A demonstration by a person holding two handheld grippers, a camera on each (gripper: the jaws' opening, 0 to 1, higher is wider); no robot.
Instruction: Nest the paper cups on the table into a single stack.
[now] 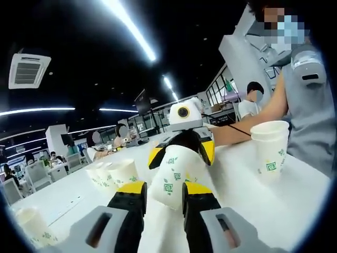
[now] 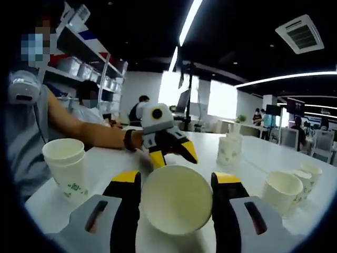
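A white paper cup with green marks [image 1: 174,176] lies on its side above the white table [image 1: 253,205]. My left gripper [image 1: 164,192] is shut on its near end. From beyond, my right gripper [image 1: 181,152] clamps the far end with its yellow-tipped jaws. In the right gripper view the same cup [image 2: 176,199] faces me as a round disc held between the jaws of my right gripper [image 2: 176,182], and the left gripper [image 2: 172,154] sits just behind it. A short stack of nested cups [image 1: 271,150] [image 2: 66,163] stands beside the seated person.
A person's forearm [image 2: 89,134] rests on the table close to the grippers. Three cups [image 1: 113,174] stand grouped to the left, another cup [image 1: 31,226] near the table edge. More cups [image 2: 281,192] [image 2: 229,147] stand to the right. People sit at other tables behind.
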